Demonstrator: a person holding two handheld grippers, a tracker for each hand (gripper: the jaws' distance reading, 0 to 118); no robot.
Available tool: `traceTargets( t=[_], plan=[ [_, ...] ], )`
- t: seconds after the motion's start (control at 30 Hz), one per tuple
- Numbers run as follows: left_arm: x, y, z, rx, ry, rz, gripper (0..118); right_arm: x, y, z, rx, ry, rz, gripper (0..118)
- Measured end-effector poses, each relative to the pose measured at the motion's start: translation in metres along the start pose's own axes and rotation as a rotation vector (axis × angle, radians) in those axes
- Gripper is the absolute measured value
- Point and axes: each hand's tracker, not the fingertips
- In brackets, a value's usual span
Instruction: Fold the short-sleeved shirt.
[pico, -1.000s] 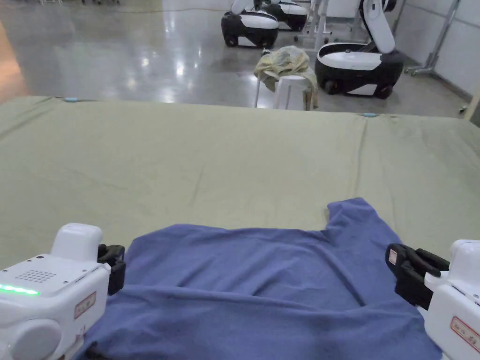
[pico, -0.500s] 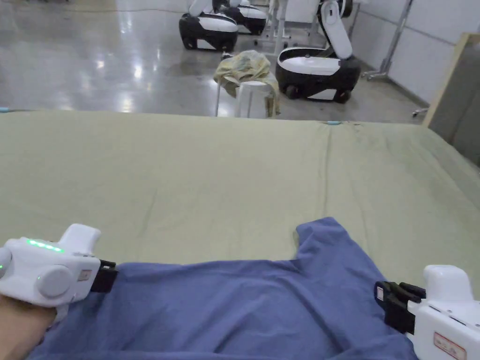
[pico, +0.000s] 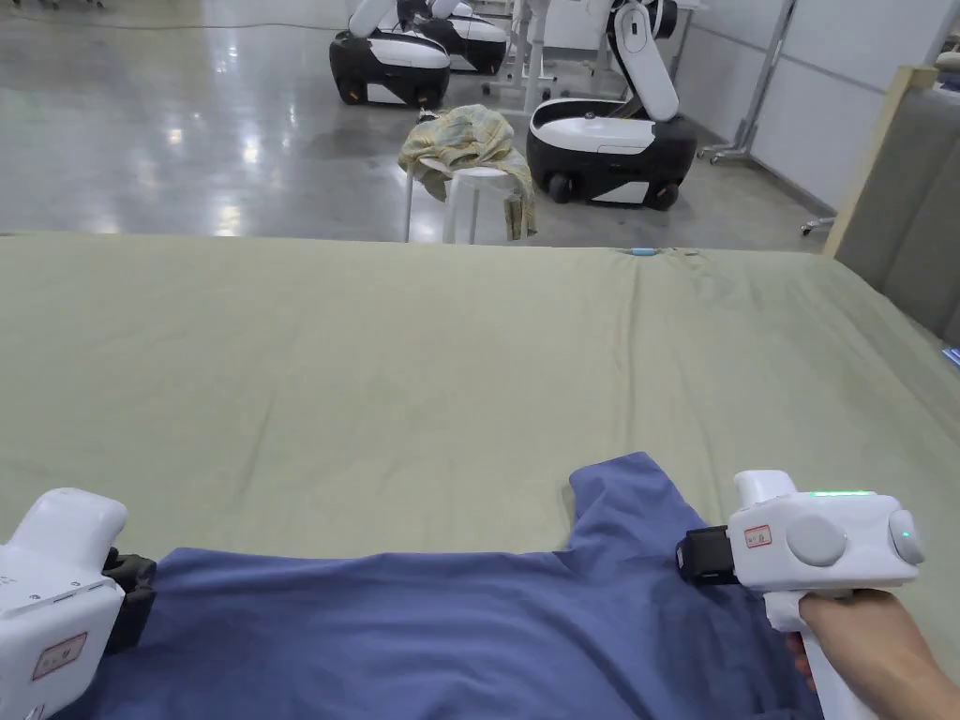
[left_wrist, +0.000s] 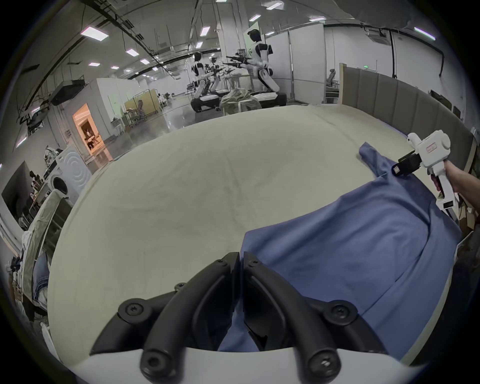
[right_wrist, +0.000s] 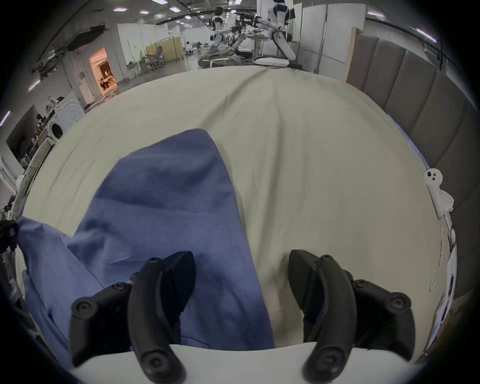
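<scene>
My left gripper (left_wrist: 241, 259) pinching the blue shirt (pico: 450, 628) edge, my right gripper (right_wrist: 241, 275) spread wide above its sleeve (right_wrist: 181, 169), green sheet (pico: 375, 375) beneath

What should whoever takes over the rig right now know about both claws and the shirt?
Left claw: shut on the left edge of the blue shirt, cloth pinched between its jaws.
Right claw: open, jaws wide apart, over the shirt's right side near the sleeve; holds nothing.
Shirt: spread along the near edge of the green sheet, one sleeve pointing away from you.
Done: no fold visible yet.
Left: grip the right side, then make all the folds.
</scene>
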Motion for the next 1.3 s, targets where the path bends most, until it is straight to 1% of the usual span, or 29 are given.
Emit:
traceTargets(
  t=[0.03,0.07,0.1,0.13,0.2,0.23,0.27,0.33,0.43,0.5,0.57,0.63,0.67,0.73,0.77,0.8,0.87,0.93,0.97,1.0,1.03,1.07,1.1,1.13,1.17,1.23,1.27,1.3],
  plan=[
    [0.0,0.0,0.001,0.005,0.003,-0.002,6,-0.001,0.001,0.008,0.027,-0.014,-0.008,44],
    [0.0,0.001,0.003,0.007,0.006,-0.001,6,-0.002,0.002,0.018,0.071,-0.029,0.003,8],
    [0.001,0.001,0.004,0.008,0.006,0.003,6,-0.002,0.001,0.026,0.106,-0.023,0.013,2],
    [0.001,0.001,0.004,0.004,0.002,0.011,6,-0.004,0.0,0.037,0.131,-0.034,0.014,2],
    [-0.001,-0.001,0.009,0.015,0.007,0.02,6,-0.005,0.0,0.055,0.12,0.016,0.022,2],
    [0.0,-0.003,0.015,0.026,0.024,0.023,6,-0.009,-0.002,0.07,0.148,-0.003,0.045,2],
    [0.0,-0.004,0.024,0.039,0.026,0.032,6,-0.014,-0.006,0.098,0.193,-0.002,0.065,2],
    [-0.001,-0.01,0.053,0.104,0.042,0.052,6,-0.017,-0.016,0.137,0.249,0.043,0.078,2],
    [0.003,-0.021,0.106,0.152,0.055,0.065,6,-0.021,-0.044,0.198,0.348,0.069,0.131,2],
    [0.005,-0.035,0.14,0.164,0.044,0.067,6,-0.023,-0.072,0.235,0.394,0.091,0.129,2],
    [0.012,-0.057,0.17,0.172,0.048,0.056,6,-0.022,-0.106,0.266,0.407,0.114,0.129,2],
    [0.016,-0.083,0.186,0.135,0.045,0.035,6,-0.023,-0.141,0.283,0.397,0.117,0.129,2],
    [0.019,-0.098,0.189,0.094,0.049,0.032,5,-0.029,-0.161,0.291,0.36,0.117,0.123,2],
    [0.019,-0.126,0.182,0.021,0.04,0.058,6,-0.031,-0.197,0.285,0.27,0.112,0.113,2],
    [0.019,-0.138,0.176,-0.007,0.031,0.085,6,-0.032,-0.214,0.277,0.233,0.095,0.12,2],
    [0.02,-0.148,0.169,-0.036,0.023,0.104,6,-0.027,-0.224,0.26,0.194,0.074,0.111,2],
    [0.024,-0.16,0.154,-0.097,0.018,0.099,6,-0.024,-0.241,0.24,0.095,0.092,0.053,2],
    [0.029,-0.165,0.15,-0.087,0.023,0.093,6,-0.02,-0.245,0.231,0.082,0.105,0.013,2],
    [0.03,-0.165,0.156,-0.047,0.029,0.107,10,-0.02,-0.244,0.234,0.099,0.11,0.01,4],
    [0.024,-0.165,0.16,0.027,0.035,0.123,38,-0.021,-0.242,0.243,0.158,0.115,-0.008,27],
    [0.022,-0.161,0.172,0.103,0.068,0.142,66,-0.023,-0.239,0.255,0.223,0.116,-0.021,53],
    [0.025,-0.155,0.185,0.197,0.046,0.161,86,-0.026,-0.232,0.27,0.287,0.154,-0.027,79],
    [0.029,-0.15,0.195,0.27,0.049,0.167,96,-0.032,-0.227,0.281,0.351,0.183,-0.034,100],
    [0.035,-0.143,0.207,0.342,0.049,0.179,96,-0.042,-0.224,0.292,0.436,0.19,-0.043,104],
    [0.04,-0.137,0.214,0.409,0.044,0.187,96,-0.052,-0.221,0.302,0.524,0.201,-0.042,103],
    [0.051,-0.127,0.221,0.504,0.06,0.195,96,-0.077,-0.217,0.312,0.657,0.186,-0.013,102],
    [0.061,-0.123,0.223,0.541,0.085,0.191,95,-0.089,-0.218,0.314,0.722,0.154,0.001,99],
    [0.067,-0.121,0.222,0.565,0.132,0.187,92,-0.099,-0.218,0.313,0.767,0.125,0.012,80]
  ],
)
